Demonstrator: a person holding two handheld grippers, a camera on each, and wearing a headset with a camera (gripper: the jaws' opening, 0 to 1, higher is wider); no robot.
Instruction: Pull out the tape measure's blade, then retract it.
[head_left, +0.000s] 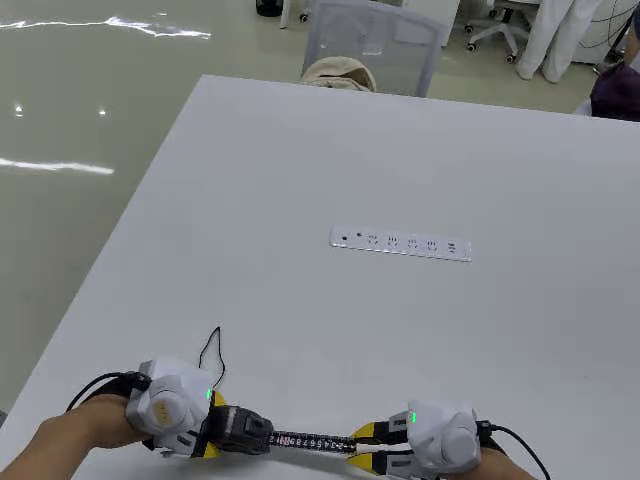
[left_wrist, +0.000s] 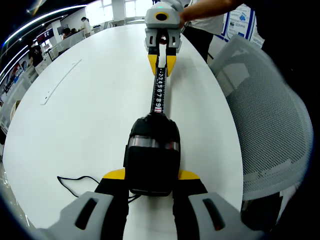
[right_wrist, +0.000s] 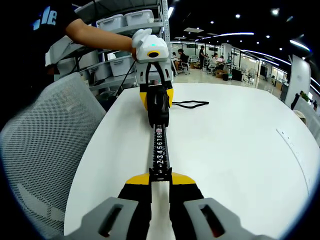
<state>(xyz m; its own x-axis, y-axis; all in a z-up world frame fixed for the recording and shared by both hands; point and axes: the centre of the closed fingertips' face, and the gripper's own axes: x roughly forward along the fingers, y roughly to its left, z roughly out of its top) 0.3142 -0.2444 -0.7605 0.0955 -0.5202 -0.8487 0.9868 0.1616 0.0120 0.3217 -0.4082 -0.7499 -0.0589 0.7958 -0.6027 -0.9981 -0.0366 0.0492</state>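
The black tape measure case (left_wrist: 151, 156) sits between the yellow-tipped fingers of my left gripper (left_wrist: 151, 176), which is shut on it. Its blade (left_wrist: 159, 90) with black numbers runs out a short way across the white table to my right gripper (left_wrist: 160, 62). In the right gripper view, my right gripper (right_wrist: 160, 181) is shut on the blade's end, and the blade (right_wrist: 160, 147) leads back to the case (right_wrist: 159, 107) in the left gripper (right_wrist: 156, 100). In the head view, the left gripper (head_left: 205, 432), case (head_left: 240, 430), blade (head_left: 310, 440) and right gripper (head_left: 362, 445) line up at the table's near edge.
The case's black wrist cord (head_left: 211, 352) trails on the white table (head_left: 400, 180). A white power strip (head_left: 400, 243) lies mid-table. A grey mesh chair (head_left: 372, 45) stands at the far edge, another mesh chair (left_wrist: 260, 120) is near the grippers. People sit in the background.
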